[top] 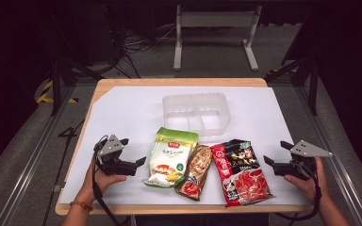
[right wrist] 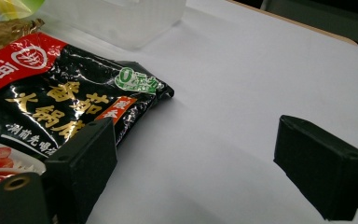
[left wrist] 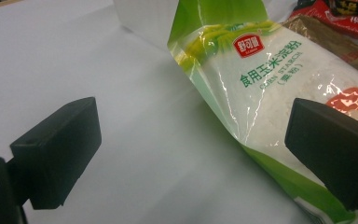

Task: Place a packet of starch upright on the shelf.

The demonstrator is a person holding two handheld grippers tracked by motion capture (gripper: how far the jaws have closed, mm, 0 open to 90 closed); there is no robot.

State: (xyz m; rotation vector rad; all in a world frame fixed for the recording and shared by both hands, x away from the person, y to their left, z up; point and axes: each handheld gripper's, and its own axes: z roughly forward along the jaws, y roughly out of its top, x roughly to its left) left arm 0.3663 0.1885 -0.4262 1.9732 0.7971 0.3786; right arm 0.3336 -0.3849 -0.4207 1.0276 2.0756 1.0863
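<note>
— While both hands rest, how does the green starch bag point(top: 171, 157) lie?
— Lengthwise, top toward the clear tub point(top: 196, 111), just left of the brown packet point(top: 195, 171) and red-black pouch point(top: 240, 170).
— The tub?
— Empty, divided inside.
— Grippers?
— Left gripper point(top: 133, 160) jaws apart beside the bag, clamping nothing; right gripper point(top: 277, 156) apart, empty, right of the pouch.
</note>
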